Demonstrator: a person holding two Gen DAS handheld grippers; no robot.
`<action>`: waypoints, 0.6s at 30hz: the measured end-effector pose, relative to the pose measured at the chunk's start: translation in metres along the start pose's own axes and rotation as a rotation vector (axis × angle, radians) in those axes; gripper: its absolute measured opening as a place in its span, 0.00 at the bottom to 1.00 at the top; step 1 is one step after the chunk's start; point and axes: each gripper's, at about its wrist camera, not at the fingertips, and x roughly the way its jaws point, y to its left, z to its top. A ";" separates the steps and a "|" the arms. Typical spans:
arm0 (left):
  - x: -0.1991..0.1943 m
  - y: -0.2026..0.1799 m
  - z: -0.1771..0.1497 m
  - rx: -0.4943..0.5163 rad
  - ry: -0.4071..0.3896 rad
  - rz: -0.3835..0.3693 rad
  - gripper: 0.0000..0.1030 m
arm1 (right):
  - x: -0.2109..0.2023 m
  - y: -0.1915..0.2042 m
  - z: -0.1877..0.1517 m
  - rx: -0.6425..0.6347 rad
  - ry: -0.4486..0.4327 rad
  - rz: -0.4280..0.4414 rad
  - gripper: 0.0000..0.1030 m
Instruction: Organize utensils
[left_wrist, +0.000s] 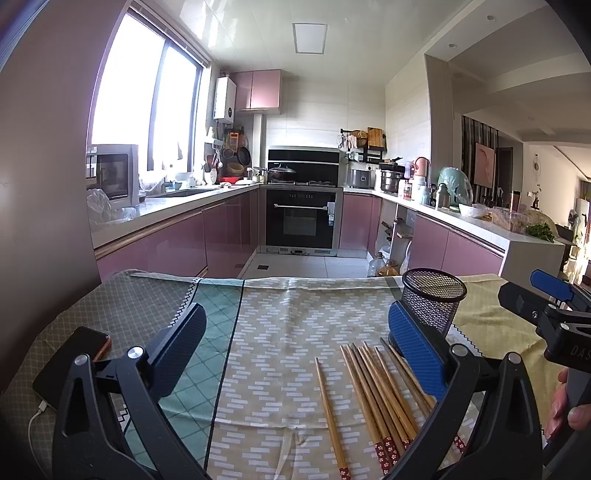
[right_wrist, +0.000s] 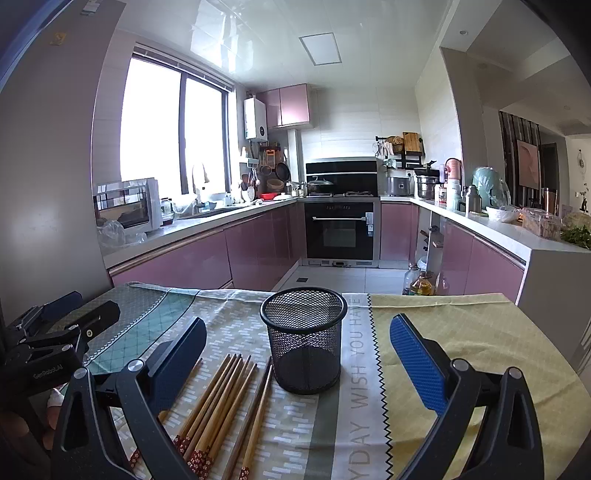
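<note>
Several wooden chopsticks (left_wrist: 380, 395) with red patterned ends lie on the tablecloth; they also show in the right wrist view (right_wrist: 221, 398). A black mesh holder (right_wrist: 304, 339) stands upright and empty just behind them; it also shows in the left wrist view (left_wrist: 434, 299). My left gripper (left_wrist: 295, 332) is open and empty, above the cloth left of the chopsticks. My right gripper (right_wrist: 297, 343) is open and empty, with the holder between its fingers' line of sight. The right gripper also shows at the right edge of the left wrist view (left_wrist: 546, 299).
A phone (left_wrist: 74, 365) on a charging cable lies at the table's left edge. The patterned tablecloth (left_wrist: 288, 332) covers the table. Beyond the far table edge are the kitchen floor, pink cabinets and an oven (right_wrist: 341, 229). Oil bottles (right_wrist: 419, 282) stand on the floor.
</note>
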 end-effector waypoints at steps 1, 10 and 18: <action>0.000 0.000 0.000 0.001 0.002 0.000 0.94 | 0.000 0.000 0.000 0.001 0.002 0.001 0.94; 0.006 -0.001 0.001 0.009 0.029 -0.001 0.94 | 0.006 -0.002 -0.003 0.005 0.031 0.021 0.94; 0.022 0.000 -0.007 0.040 0.119 -0.017 0.94 | 0.034 -0.004 -0.019 -0.003 0.202 0.060 0.94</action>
